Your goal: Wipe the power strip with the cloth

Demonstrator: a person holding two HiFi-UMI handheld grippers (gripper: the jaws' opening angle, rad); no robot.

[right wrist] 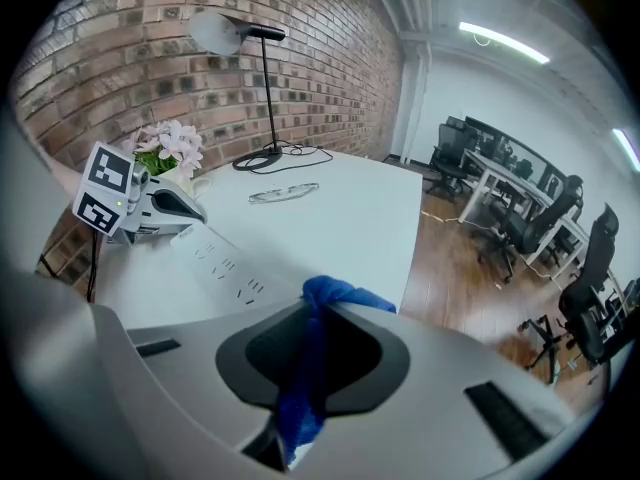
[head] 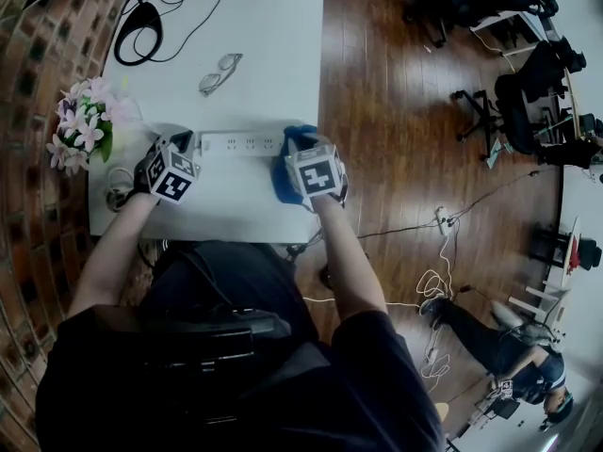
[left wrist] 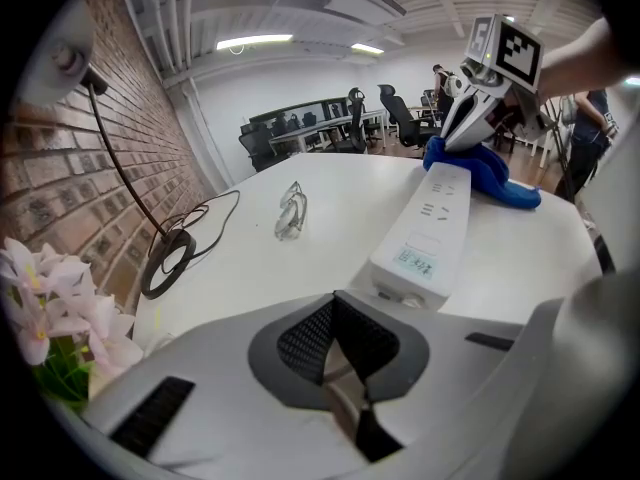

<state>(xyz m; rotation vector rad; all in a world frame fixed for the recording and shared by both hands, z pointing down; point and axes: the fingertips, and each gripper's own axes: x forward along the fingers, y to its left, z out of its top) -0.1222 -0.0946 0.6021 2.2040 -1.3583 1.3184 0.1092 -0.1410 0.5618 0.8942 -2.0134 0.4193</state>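
A white power strip (head: 240, 143) lies across the white table (head: 264, 55), between my two grippers. My left gripper (head: 187, 143) is shut with nothing between its jaws, and its tips are at the strip's left end (left wrist: 425, 233). My right gripper (head: 300, 147) is shut on a blue cloth (right wrist: 305, 368). The cloth bunches out past the jaws and rests at the strip's right end (left wrist: 485, 173). From the right gripper view the strip (right wrist: 225, 263) runs away toward the left gripper (right wrist: 185, 208).
A pair of glasses (head: 220, 72) lies behind the strip. A desk lamp's round base (head: 138, 38) and cable sit at the far left corner. Pink flowers (head: 83, 121) stand at the left edge. The table's right edge drops to wood floor with office chairs (head: 499, 111).
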